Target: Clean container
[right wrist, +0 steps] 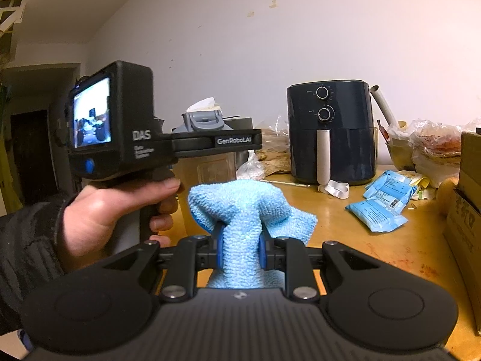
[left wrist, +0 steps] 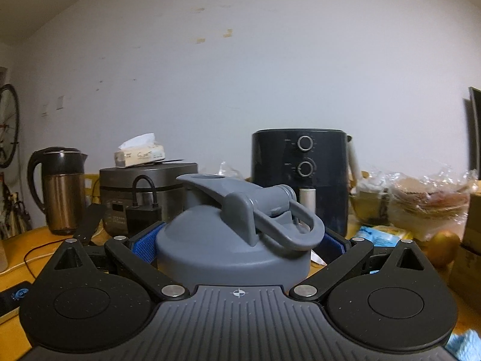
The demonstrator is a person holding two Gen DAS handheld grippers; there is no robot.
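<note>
A clear plastic container (right wrist: 210, 165) with a grey flip-top lid (left wrist: 234, 240) stands upright above the wooden table (right wrist: 345, 234). My left gripper (left wrist: 240, 242) is shut on it, its blue pads (left wrist: 147, 243) pressing the sides just under the lid. The right wrist view shows a hand (right wrist: 120, 207) holding that left gripper (right wrist: 216, 141) level, with the lid (right wrist: 203, 121) rising above its fingers. My right gripper (right wrist: 240, 251) is shut on a light blue microfibre cloth (right wrist: 240, 207). The cloth bunches out in front of the jaws, just short of the container.
A black air fryer (right wrist: 330, 132) stands at the back of the table. A kettle (left wrist: 60, 192), a rice cooker (left wrist: 144, 186) and a tissue box (left wrist: 139, 152) are at the left. Blue packets (right wrist: 381, 204), food bags (left wrist: 427, 201) and a cardboard box (right wrist: 466, 210) crowd the right.
</note>
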